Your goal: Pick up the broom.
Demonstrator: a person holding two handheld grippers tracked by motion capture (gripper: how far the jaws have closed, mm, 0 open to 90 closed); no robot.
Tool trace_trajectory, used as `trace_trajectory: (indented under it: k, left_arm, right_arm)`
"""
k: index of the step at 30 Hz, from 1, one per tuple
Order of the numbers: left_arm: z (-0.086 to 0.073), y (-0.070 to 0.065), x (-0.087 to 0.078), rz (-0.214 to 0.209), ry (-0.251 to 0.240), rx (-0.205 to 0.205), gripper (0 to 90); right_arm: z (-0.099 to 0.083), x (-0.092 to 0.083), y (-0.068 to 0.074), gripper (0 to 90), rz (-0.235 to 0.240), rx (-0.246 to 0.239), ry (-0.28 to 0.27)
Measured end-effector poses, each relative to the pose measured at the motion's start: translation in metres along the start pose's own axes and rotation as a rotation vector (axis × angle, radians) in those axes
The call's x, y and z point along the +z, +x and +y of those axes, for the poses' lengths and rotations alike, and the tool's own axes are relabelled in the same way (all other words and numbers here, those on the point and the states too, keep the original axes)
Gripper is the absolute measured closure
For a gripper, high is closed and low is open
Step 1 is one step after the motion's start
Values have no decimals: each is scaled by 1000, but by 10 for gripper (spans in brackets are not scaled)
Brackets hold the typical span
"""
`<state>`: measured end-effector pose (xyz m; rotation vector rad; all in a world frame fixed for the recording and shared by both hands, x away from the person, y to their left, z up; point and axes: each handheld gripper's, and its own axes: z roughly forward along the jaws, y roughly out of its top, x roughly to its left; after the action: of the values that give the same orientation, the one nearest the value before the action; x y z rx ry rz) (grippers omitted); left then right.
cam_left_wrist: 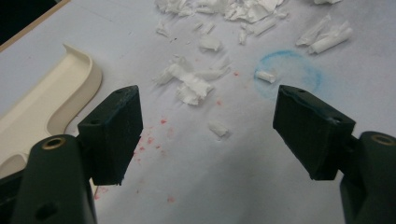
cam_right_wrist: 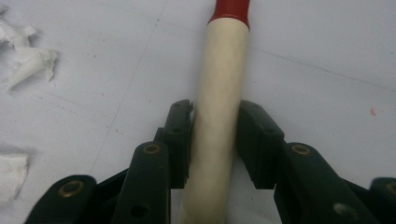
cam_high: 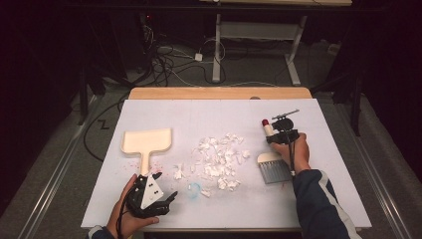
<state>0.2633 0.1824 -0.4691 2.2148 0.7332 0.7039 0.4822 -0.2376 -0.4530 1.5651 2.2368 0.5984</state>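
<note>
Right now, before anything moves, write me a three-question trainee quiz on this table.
1. True or false: the right gripper has its jaws closed on the brush handle.
2. Which thing lies nearest the left gripper? A) the dustpan B) the brush bristles C) the far table edge
3. Fill in: the paper scraps lie between the dustpan and the ____.

Key: 1 true; 2 A; 3 brush.
</note>
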Motion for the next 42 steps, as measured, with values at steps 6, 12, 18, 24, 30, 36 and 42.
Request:
trace_trajectory:
  k: [6, 12, 18, 24, 30, 36, 42]
  left_arm:
    - [-1, 1, 3, 6, 12, -4, 230]
    - [-2, 2, 1, 10, 14, -14, 230]
    - [-4, 2, 1, 15, 21, -21, 229]
    - [-3, 1, 2, 13, 25, -24, 229]
    - [-1, 0, 3, -6, 14, -34, 229]
    - [11, -2, 5, -44, -28, -67, 229]
    - [43, -15, 12, -143, -110, -76, 220]
  right_arm:
    - [-2, 0, 0, 709, 6, -21, -21]
    - [-5, -5, -2, 709, 19, -22, -55]
    - [-12, -19, -5, 711, 25, -48, -136]
    - [-23, -40, -7, 711, 45, -54, -251]
    - [-33, -68, -3, 713, 55, -79, -360]
    - [-41, -91, 2, 713, 74, -95, -456]
    - [-46, -119, 15, 713, 108, -108, -537]
